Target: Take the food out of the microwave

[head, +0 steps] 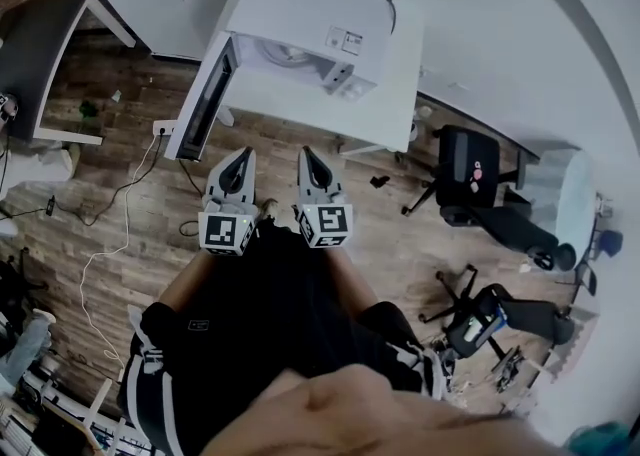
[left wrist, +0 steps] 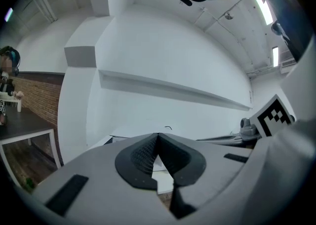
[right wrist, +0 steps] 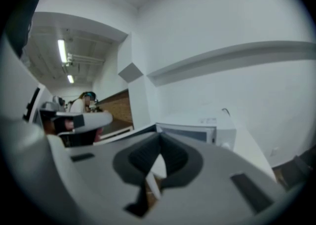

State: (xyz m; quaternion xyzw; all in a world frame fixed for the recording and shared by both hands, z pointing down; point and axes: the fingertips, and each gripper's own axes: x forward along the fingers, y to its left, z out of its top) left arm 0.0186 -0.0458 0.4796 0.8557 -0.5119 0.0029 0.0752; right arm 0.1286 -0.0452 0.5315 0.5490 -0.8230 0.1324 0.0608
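1. Pointing toward the microwave (head: 318, 32), the left gripper (head: 241, 156) and the right gripper (head: 309, 154) sit side by side in the middle of the head view. They are just apart from each other, each with its marker cube at the end nearest the person.
2. In the left gripper view, the left gripper (left wrist: 158, 136) has its two dark pads pressed together at the tips, and it has hold of nothing.
3. In the right gripper view, the right gripper (right wrist: 160, 136) is likewise fully closed, pad against pad, with nothing between them. The microwave (right wrist: 217, 131) stands beyond its tips, right of the frame's centre.
4. The microwave stands on a white table (head: 400, 84) in the upper middle of the head view. Its door (head: 205, 99) is swung open toward the left of the frame.
5. Inside the open cavity lies a pale round shape (head: 288, 52). Whether this is the food cannot be told from here.
6. Both grippers lie below the table's near edge in the frame, over the wooden floor (head: 100, 204). Neither touches the microwave, its door or the table.
7. A white cable (head: 110, 254) trails across the floor at lower left. Black office chairs (head: 470, 169) stand at the right of the frame.
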